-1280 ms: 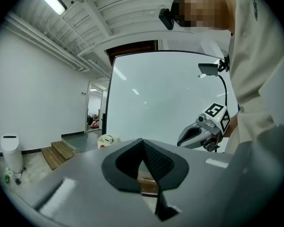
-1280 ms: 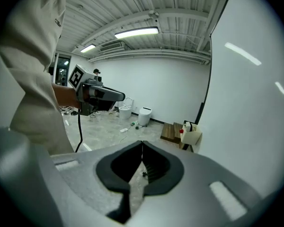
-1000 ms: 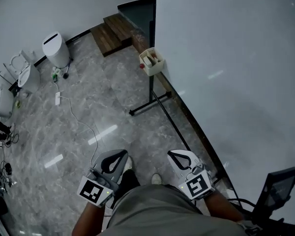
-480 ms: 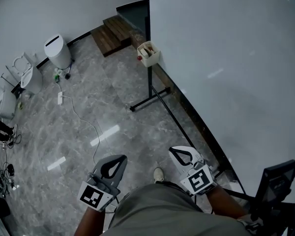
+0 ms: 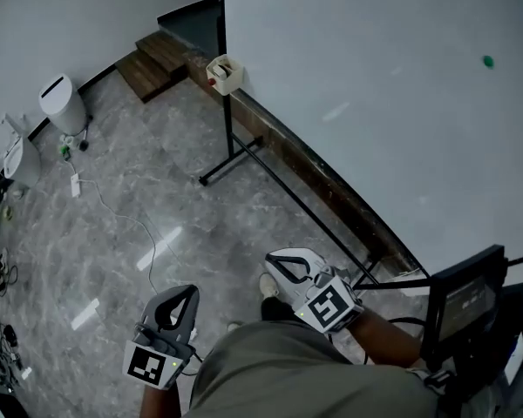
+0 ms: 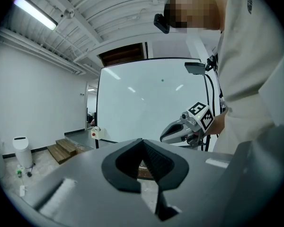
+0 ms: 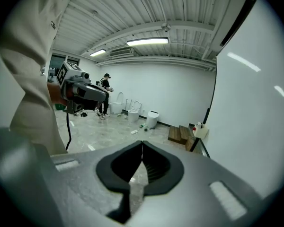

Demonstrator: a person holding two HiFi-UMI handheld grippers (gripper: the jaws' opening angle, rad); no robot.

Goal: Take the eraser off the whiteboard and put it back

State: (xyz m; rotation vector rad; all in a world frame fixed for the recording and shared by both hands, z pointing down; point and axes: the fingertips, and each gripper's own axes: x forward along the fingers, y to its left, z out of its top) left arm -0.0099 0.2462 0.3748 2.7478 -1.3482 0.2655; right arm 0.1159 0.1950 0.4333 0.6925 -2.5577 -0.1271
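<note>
Head view first: both grippers sit low in the frame, held out over a grey marbled floor (image 5: 157, 207); the left gripper (image 5: 189, 293) is pinched together with nothing in it, and the right gripper (image 5: 271, 259), nearer the whiteboard (image 5: 375, 103), is closed and empty too; the whiteboard fills the upper right, standing on a dark stand (image 5: 231, 159); a small box (image 5: 224, 73) hangs at its left edge with something inside, too small to tell; a green dot (image 5: 488, 60) sits high on the board; the eraser itself can't be picked out from here; a white bin (image 5: 59, 103) and wooden steps (image 5: 152, 64) stand by the far wall, and a cable (image 5: 113, 212) trails over the floor

Left gripper view: the two jaws meet tip to tip, nothing between them; beyond them stands the whiteboard, the box at its lower left corner, and the right gripper pokes in from the right beside the person's pale sleeve (image 6: 255, 79)

Right gripper view: jaws pressed together again, empty; the whiteboard runs along the right side, the box is at its near edge beside the steps, the bin is behind, and the left gripper shows at the left; another person (image 7: 105, 94) stands far back by the wall
</note>
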